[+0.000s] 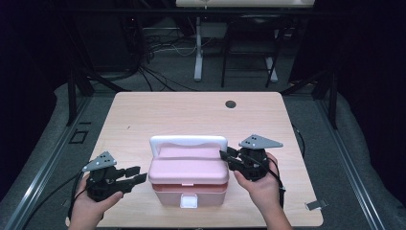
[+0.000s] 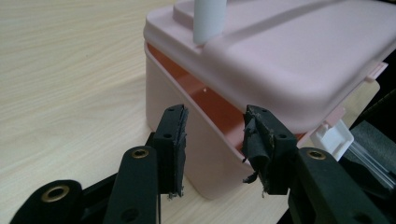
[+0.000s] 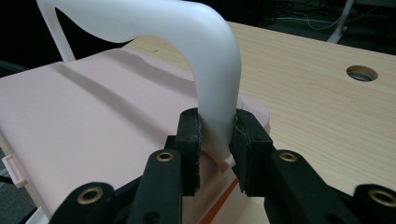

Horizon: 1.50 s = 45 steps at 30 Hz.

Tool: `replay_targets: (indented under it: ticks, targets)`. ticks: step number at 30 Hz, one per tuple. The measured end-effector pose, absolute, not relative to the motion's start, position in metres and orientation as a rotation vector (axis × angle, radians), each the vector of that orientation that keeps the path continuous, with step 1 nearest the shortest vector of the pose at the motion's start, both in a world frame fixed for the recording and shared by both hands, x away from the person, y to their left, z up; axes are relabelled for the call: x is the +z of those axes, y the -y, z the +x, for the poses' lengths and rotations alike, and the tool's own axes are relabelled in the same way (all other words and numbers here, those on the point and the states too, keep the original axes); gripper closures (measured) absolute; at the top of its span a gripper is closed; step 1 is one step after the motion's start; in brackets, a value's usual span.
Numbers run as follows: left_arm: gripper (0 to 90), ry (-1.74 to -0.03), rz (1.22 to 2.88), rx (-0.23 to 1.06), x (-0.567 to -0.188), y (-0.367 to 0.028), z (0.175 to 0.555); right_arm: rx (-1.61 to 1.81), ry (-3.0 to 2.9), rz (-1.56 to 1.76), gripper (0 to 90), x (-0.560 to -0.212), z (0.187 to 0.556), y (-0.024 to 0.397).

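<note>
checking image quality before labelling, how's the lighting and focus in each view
High view: table evenly lit, surroundings nearly black, picture soft. Left gripper view: pink box sharp, the tool's pads slightly soft. Right gripper view: white handle bright, mild sheen, no glare; far table hole a little soft.

The high view looks forward and down on the pink box (image 1: 187,175). Both gripper views face it closely from opposite ends.

Your left gripper (image 1: 136,175) sits low in your left hand (image 1: 88,208), its fingers (image 2: 170,140) level and parted with nothing pressed between them. Your right gripper (image 1: 225,157), held in your right hand (image 1: 261,184), has its fingers (image 3: 189,135) clamped, wrist angled inward.
</note>
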<state>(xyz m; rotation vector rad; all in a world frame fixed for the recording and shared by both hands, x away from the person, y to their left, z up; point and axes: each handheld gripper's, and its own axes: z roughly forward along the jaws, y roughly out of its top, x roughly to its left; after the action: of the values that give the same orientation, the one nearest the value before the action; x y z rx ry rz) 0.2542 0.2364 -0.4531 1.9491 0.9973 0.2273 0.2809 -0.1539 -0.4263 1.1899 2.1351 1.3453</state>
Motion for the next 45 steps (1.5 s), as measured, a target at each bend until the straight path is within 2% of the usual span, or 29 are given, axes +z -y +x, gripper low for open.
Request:
replay_targets:
  ticks: [12, 45]
  targets:
    - [59.1, -0.986, 1.962, 0.199, -0.463, -0.230, 0.250, 1.348, -2.135, 1.195, 73.3, -0.427, 0.281, 0.154]
    - [59.4, -0.931, 1.916, 0.273, -0.430, -0.224, 0.253, 1.318, -2.090, 1.245, 65.8, -0.432, 0.275, 0.174]
